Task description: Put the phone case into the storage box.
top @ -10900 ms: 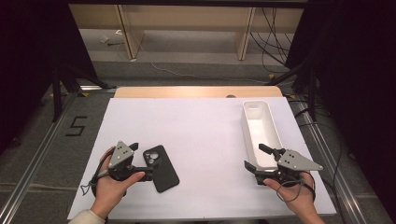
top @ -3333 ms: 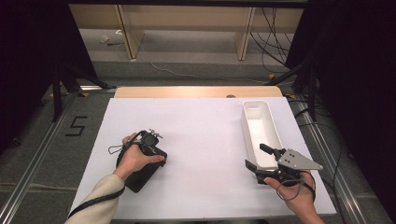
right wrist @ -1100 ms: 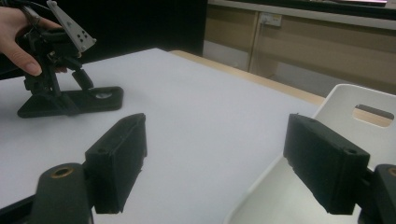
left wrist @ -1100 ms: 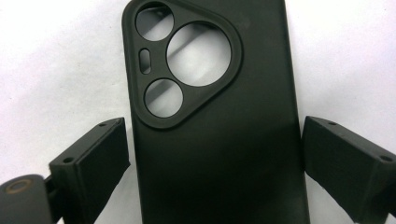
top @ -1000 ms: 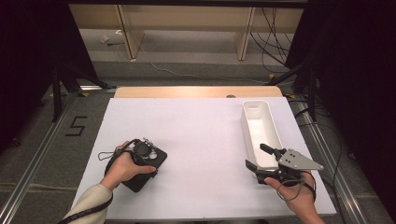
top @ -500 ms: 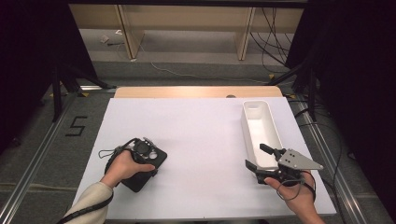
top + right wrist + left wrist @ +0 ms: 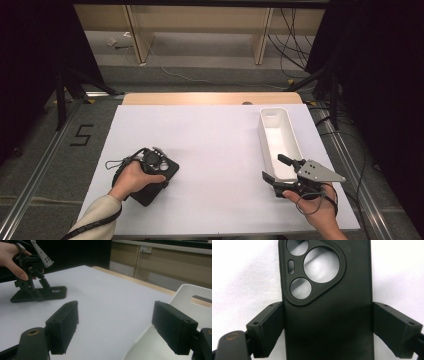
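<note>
A black phone case (image 7: 149, 194) lies flat on the white table sheet (image 7: 215, 150) at the front left, its camera cut-outs (image 7: 317, 265) facing up. My left gripper (image 7: 156, 167) points straight down over it. Its jaws have just been closing with the case (image 7: 327, 315) between them, and the pads (image 7: 268, 327) lie against both long edges. My right gripper (image 7: 276, 168) rests at the front right with its jaws open and nothing between them (image 7: 115, 327). From there I also see the left gripper (image 7: 32, 262) standing on the case (image 7: 40, 293).
A long white bin (image 7: 265, 140) stands at the right, just beyond my right gripper, with its near end beside the right jaw (image 7: 190, 292). A wooden strip (image 7: 210, 98) borders the table's far edge. Metal rails run along both sides.
About eleven seconds ago the left gripper lay on the table to the left of the case; now it stands on top of it. The right hand has not moved.
</note>
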